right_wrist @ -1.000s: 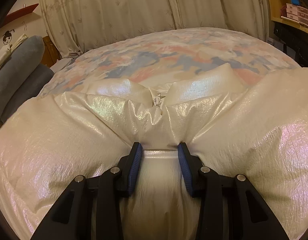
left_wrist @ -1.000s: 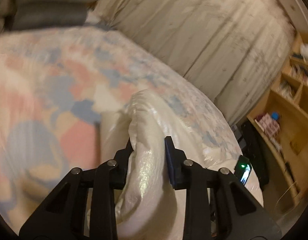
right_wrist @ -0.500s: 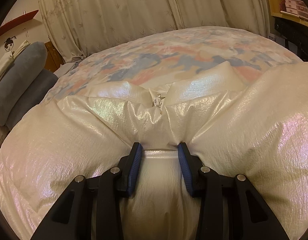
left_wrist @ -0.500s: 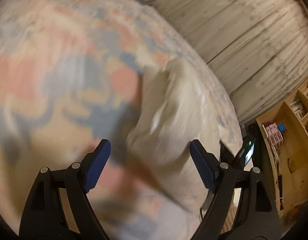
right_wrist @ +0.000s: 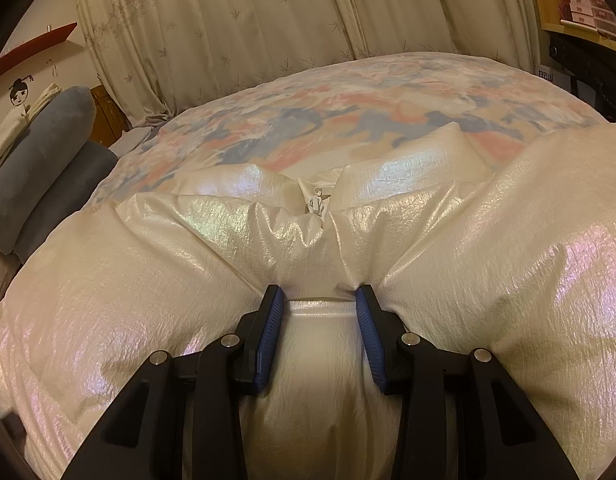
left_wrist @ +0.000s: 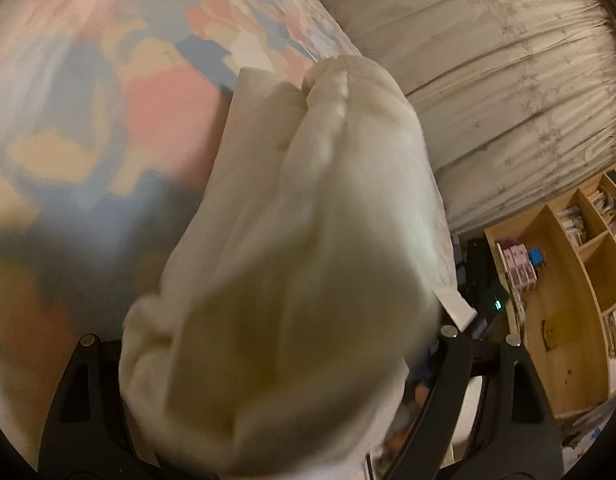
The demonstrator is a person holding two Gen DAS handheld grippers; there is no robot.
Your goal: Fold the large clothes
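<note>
A shiny cream puffer jacket [right_wrist: 448,264] lay spread across a bed with a pastel floral bedspread [right_wrist: 348,112]; the right gripper [right_wrist: 320,312] was clamped on a bunched fold of it near the zipper pull [right_wrist: 317,202]; in the left wrist view a blurred mound of the same jacket [left_wrist: 308,260] covered the left gripper [left_wrist: 268,360], hiding its fingertips, so whether it was apart or together could not be told; pale curtains [right_wrist: 268,20] hung behind; grey pillows [right_wrist: 40,160] sat at the left.
</note>
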